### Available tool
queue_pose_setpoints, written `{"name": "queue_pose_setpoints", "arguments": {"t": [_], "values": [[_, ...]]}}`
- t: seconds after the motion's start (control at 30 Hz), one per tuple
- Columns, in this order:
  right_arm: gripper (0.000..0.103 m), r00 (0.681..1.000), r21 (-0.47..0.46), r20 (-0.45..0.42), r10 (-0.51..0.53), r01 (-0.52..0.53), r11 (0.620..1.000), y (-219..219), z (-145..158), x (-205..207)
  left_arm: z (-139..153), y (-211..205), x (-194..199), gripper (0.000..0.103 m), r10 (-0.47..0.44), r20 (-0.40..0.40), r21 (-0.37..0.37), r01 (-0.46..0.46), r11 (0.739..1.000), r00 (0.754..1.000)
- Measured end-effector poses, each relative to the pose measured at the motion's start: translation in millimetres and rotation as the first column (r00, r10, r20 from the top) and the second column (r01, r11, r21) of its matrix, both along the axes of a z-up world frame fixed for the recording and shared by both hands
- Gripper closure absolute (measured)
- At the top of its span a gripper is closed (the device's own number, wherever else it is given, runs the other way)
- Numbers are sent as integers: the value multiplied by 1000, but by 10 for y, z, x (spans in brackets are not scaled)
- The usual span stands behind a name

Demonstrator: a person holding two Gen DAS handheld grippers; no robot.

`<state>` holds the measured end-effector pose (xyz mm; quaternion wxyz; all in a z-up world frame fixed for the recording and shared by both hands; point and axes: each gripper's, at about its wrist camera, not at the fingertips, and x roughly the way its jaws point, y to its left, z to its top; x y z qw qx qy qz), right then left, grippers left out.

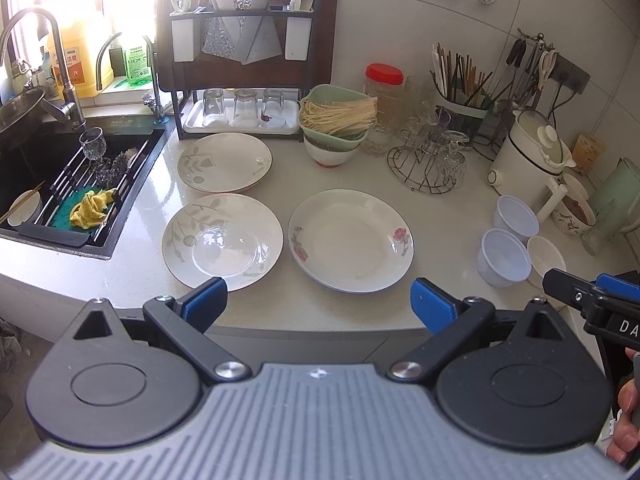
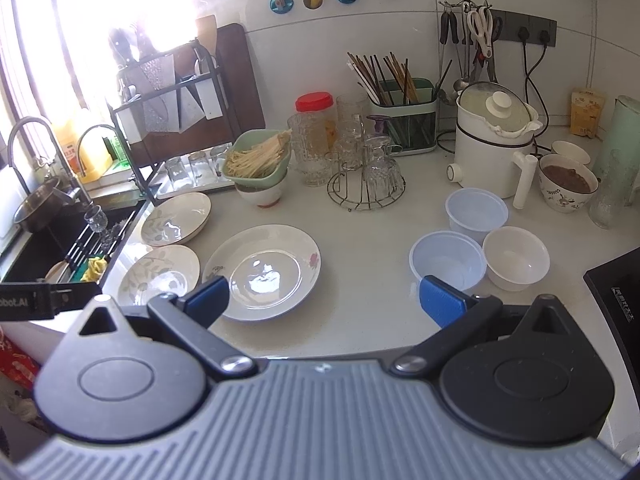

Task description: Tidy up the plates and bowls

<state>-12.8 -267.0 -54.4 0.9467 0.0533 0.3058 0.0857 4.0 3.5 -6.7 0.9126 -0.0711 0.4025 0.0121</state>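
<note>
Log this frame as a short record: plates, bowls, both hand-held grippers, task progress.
plates: three lying apart on the counter: two leaf-pattern plates, one pink-flower plate
bowls: two translucent plastic bowls and one white bowl, grouped at right
left hand-held gripper: open, holding nothing, short of the plates
right hand-held gripper: open, holding nothing
progress: nothing stacked yet

White letters "DA" showed on the right gripper [image 1: 600, 304], cut off at the frame's edge. "obot.AI" read on the left gripper [image 2: 48, 300]. The orange jug [image 1: 76, 64] and green bottle [image 1: 138, 64] by the sink carried labels too blurred to read, as did the stove [image 2: 616, 300] mark.
</note>
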Motion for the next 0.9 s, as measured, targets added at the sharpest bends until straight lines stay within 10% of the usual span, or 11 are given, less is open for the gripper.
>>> {"name": "queue_pose_setpoints", "arguments": {"t": [0.9], "values": [[0, 998, -3, -10, -58, 58, 998, 7, 15, -10, -40, -11, 103, 3, -58, -2, -7, 58, 998, 998]]}}
